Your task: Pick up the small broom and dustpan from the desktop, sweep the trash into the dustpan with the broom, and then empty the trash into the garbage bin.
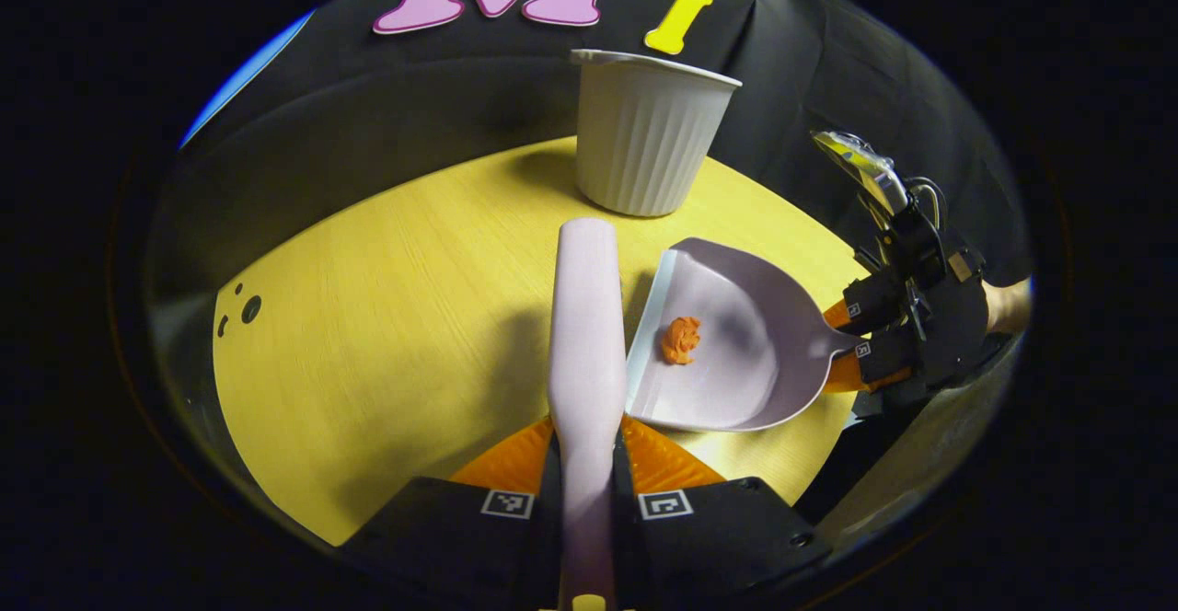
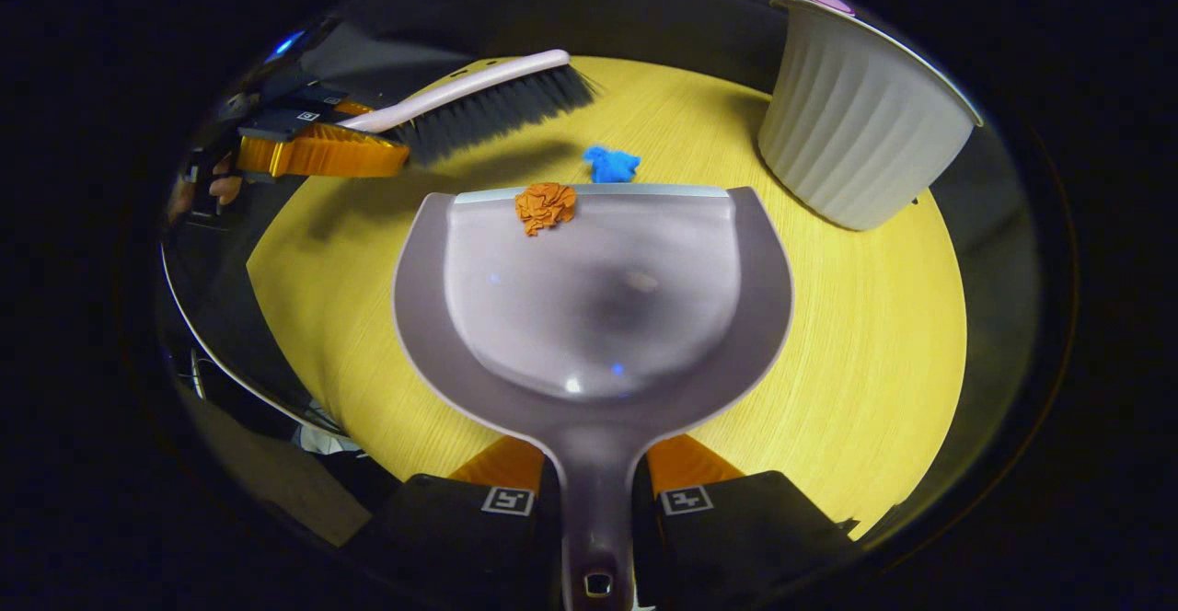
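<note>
The orange crumpled scrap [image 2: 545,206] already lies inside the dustpan [image 2: 594,298], just past its front lip, while the blue crumpled scrap [image 2: 611,165] sits on the yellow desk [image 2: 874,335] just beyond that lip, at about twelve o'clock from the pan in the right gripper view. The right tool [image 2: 595,499] pinches the dustpan's handle between both fingers, holding the pan low on the desk. The small broom [image 2: 479,100], at ten o'clock of the pan, is pinched by its handle in the left tool [image 1: 586,503], bristles hanging off the desk surface beyond the blue scrap. So sweeping looks half done: the next move calls for bringing the bristles down behind the blue scrap and drawing it over the lip. The ribbed white garbage bin [image 2: 860,123] waits at two o'clock, near the pan.
</note>
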The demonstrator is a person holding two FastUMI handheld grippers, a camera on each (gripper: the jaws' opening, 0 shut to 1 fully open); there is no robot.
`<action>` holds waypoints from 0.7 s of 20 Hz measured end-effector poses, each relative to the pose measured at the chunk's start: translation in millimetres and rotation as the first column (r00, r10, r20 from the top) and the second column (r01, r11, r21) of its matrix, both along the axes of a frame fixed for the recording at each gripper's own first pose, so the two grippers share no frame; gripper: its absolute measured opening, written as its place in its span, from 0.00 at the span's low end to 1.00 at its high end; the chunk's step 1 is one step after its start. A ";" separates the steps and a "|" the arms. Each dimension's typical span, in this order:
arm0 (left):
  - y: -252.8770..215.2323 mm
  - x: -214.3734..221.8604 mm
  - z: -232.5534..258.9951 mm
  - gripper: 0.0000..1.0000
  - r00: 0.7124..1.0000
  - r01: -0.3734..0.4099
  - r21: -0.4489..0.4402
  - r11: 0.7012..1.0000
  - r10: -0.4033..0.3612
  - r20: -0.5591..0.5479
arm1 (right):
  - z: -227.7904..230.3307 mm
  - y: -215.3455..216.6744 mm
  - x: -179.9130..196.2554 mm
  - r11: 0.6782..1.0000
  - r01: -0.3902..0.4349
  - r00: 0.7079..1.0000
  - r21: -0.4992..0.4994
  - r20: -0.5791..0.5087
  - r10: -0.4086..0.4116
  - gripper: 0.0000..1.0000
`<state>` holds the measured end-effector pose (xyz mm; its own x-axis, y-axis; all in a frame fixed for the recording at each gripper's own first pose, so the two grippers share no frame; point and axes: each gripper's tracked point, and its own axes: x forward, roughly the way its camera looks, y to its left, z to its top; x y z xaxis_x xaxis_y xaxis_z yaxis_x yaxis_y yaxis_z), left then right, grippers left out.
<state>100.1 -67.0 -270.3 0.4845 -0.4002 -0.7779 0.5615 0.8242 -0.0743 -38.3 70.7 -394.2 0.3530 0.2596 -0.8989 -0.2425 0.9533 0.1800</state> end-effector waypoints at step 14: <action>-2.3 135.1 -48.9 0.27 0.996 0.082 0.195 0.977 -0.088 0.022 | 0.3 -3.6 7.7 1.000 -0.023 0.992 -0.009 -0.127 0.021 0.35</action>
<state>235.2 -69.3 -319.2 0.4798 -0.2839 -0.8302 0.6294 0.7706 0.1002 -30.6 67.0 -393.9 0.2307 0.2561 -0.9387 -0.2394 0.9500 0.2004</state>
